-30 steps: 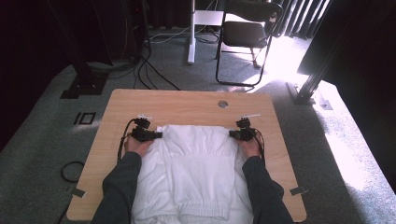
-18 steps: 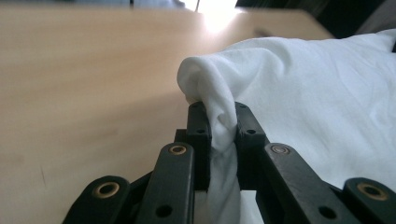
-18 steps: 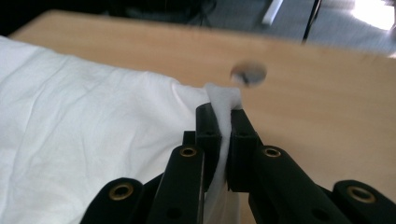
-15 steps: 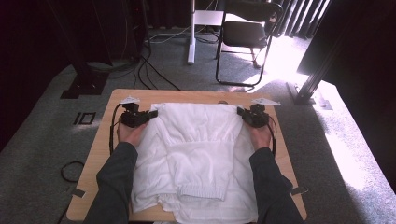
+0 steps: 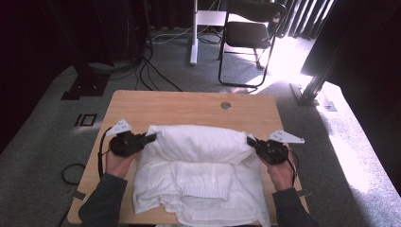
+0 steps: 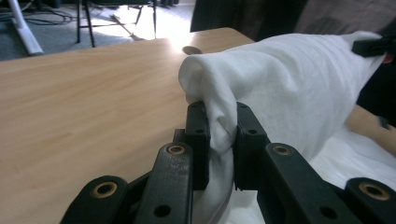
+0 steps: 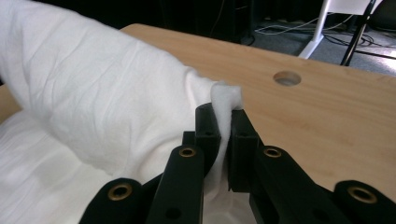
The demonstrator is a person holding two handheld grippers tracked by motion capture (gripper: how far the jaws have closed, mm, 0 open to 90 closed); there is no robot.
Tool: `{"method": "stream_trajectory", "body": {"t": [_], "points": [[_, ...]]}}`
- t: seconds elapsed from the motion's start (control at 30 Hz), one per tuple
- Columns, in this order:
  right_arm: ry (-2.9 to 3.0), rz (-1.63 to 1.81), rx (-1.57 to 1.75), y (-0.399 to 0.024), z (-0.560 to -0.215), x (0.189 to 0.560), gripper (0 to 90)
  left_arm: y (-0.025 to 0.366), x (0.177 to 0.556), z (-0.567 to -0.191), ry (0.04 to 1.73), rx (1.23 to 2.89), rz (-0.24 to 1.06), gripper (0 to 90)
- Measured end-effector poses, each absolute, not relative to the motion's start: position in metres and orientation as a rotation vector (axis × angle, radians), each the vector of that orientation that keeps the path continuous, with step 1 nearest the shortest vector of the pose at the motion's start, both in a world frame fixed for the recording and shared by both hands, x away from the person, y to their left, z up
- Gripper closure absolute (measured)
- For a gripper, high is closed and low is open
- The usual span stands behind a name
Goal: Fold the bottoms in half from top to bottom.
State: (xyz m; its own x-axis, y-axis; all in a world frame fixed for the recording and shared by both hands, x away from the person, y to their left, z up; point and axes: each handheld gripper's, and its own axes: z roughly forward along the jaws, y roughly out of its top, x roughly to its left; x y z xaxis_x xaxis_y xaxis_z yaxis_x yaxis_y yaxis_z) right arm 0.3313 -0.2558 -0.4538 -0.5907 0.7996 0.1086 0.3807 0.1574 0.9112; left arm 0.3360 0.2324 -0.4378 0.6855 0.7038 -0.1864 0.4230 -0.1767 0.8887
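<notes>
A white garment (image 5: pixel 198 189) lies on the wooden table (image 5: pixel 189 106), its far part lifted into a puffed band (image 5: pixel 198 142) stretched between my two grippers. My left gripper (image 5: pixel 151 137) is shut on the band's left end; in the left gripper view its jaws (image 6: pixel 219 140) pinch a bunched corner of cloth (image 6: pixel 289 84). My right gripper (image 5: pixel 250 141) is shut on the right end; in the right gripper view a thin fold (image 7: pixel 224 105) stands up between its jaws (image 7: pixel 224 128). The lower part of the garment lies rumpled near the front edge.
A round cable hole (image 5: pixel 225 105) sits in the far middle of the table. Bare wood lies beyond the garment. A black chair (image 5: pixel 250 33), a white post (image 5: pixel 193 28) and cables (image 5: pixel 151 71) stand on the carpet past the table.
Both grippers lifted the garment's far edge, first away from the person, then back toward the near side. The flat cloth now bulges as a band over its lower part.
</notes>
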Motion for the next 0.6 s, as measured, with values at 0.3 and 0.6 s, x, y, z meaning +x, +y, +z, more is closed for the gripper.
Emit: {"method": "stream_trajectory", "body": {"t": [0.3, 0.6], "points": [[2.139, 1.399, 1.155, -0.256, -0.493, 0.265, 84.7, 0.235, 0.274, -0.485, 0.918, 1.896, 0.221, 79.1], [2.344, 1.244, 1.277, -0.241, -0.551, 0.262, 84.2, 0.218, 0.274, -0.548, 1.026, 2.046, 0.135, 78.9]]}}
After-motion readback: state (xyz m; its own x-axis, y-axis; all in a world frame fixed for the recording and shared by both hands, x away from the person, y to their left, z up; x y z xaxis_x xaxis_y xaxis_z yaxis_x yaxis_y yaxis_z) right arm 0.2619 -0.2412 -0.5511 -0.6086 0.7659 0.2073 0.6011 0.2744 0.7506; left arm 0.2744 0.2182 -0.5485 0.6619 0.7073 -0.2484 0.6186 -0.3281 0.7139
